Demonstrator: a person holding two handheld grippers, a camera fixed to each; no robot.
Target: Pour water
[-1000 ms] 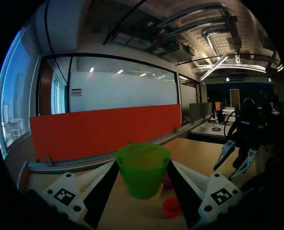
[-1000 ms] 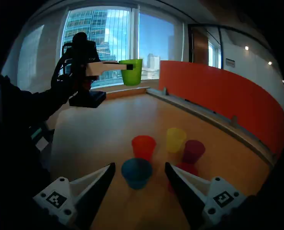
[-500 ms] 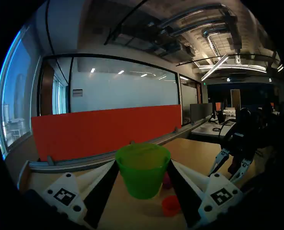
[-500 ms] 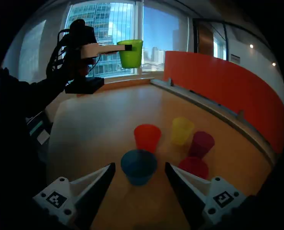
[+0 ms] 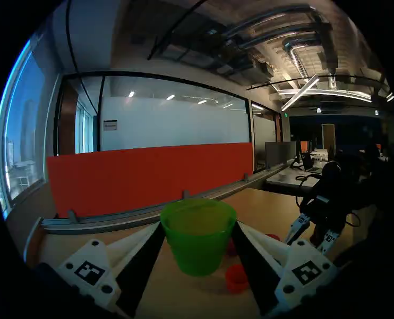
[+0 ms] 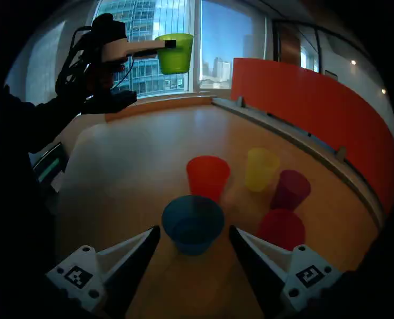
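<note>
My wide-open, empty right claw [image 6: 194, 229] has drawn nearer the blue cup [image 6: 191, 234] for grasping; my left claw [image 5: 198, 227] grips the green cup [image 5: 198, 244].

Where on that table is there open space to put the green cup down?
The table is bare between the red cup, the blue cup and the person's dark sleeve, and again from the cups back to the window. It is crowded toward the orange divider, where the yellow cup, maroon cup and second red cup bunch up.
</note>
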